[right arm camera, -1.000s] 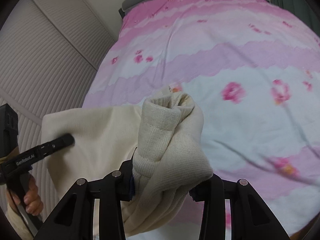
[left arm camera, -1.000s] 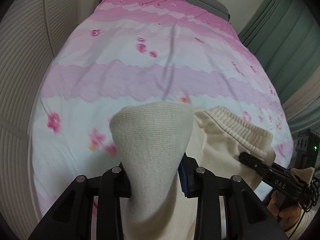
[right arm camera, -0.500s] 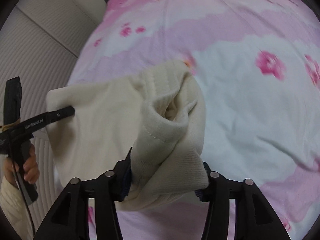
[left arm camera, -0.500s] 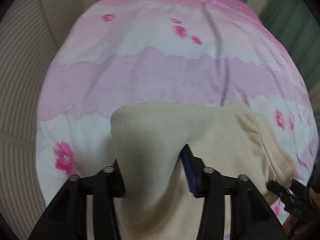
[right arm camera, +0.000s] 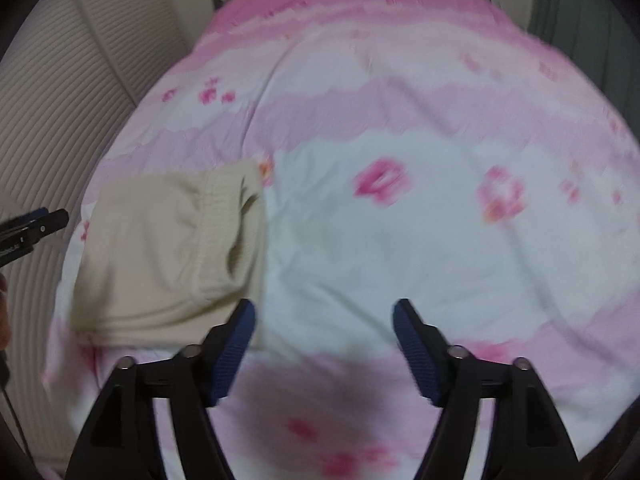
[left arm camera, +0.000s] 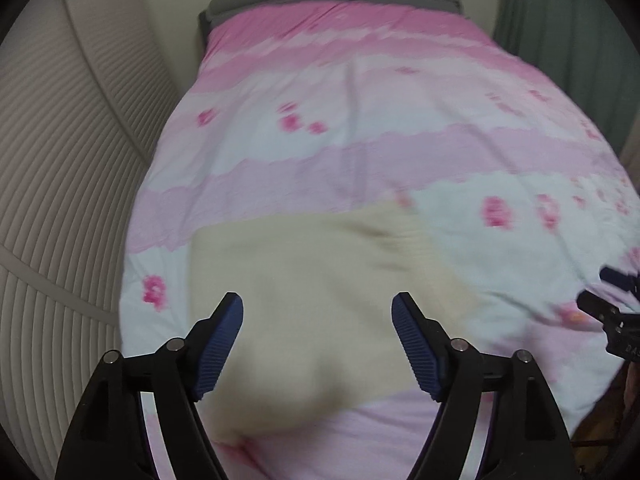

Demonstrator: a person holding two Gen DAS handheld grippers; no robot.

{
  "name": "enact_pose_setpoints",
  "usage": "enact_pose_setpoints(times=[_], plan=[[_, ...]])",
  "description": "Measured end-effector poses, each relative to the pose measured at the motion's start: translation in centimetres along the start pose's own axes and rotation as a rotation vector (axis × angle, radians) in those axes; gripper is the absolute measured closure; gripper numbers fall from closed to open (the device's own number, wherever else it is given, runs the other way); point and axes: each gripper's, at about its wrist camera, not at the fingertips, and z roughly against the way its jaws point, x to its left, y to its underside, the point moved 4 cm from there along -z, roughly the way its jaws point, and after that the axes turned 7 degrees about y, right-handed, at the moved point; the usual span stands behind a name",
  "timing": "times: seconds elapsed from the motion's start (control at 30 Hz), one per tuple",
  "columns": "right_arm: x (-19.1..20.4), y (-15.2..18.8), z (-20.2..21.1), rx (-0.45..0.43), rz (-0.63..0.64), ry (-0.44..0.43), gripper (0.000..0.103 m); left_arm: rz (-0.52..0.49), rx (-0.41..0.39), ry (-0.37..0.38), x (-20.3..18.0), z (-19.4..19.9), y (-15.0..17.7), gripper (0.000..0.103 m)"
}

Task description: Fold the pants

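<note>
Now both of your grippers are released: the left gripper (left arm camera: pixel 317 312) and the right gripper (right arm camera: pixel 323 318) have just been opening, and nothing sits between the blue pads (left arm camera: pixel 216 354) of either one. The pants (left arm camera: pixel 320 296) lie dropped on the bed (left arm camera: pixel 360 120), a cream folded bundle resting on the pink and white floral cover near the bed's left edge. From the left wrist view the bundle fills the space beyond the spread jaws, so that gripper hangs right over the cloth without touching it. From the right wrist view the pants (right arm camera: pixel 168 248) lie off to the left, their ribbed waistband (right arm camera: pixel 216 216) showing on top and a loose pocket of fabric gaping along the right side; your right gripper points at bare cover beside them.

That placement makes sense as the end of a fold: you let go only once the cloth was lying on the mattress, so the layers would stay stacked. Both views are blurred, so I cannot tell how well the edges line up. The gaping side probably wants smoothing before any further fold.
</note>
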Motion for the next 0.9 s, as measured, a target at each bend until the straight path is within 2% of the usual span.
enact_pose_setpoints(times=[0.07,0.27,0.43,0.67,0.9], plan=[[-2.1,-0.1,2.7,-0.045,0.039,0.012,0.019,-0.01,-0.029,-0.003,-4.5,2.0,-0.4,0.021],[-9.4,0.1,10.8,-0.115,0.086,0.011,0.016,0.006,-0.163,0.068,-16.5,8.1,-0.7,0.009],[-16.6,1.8,17.2,-0.212,0.056,0.008,0.016,0.009,-0.203,0.093,-24.8,11.7,-0.5,0.007],[-26.1,4.9,24.0,-0.292,0.022,0.007,0.016,0.039,-0.246,0.134,-35.2,16.4,1.3,0.003],[-33.4,8.7,29.5,-0.332,0.024,0.015,0.016,0.056,-0.276,0.122,-42.3,20.0,3.9,0.003]])
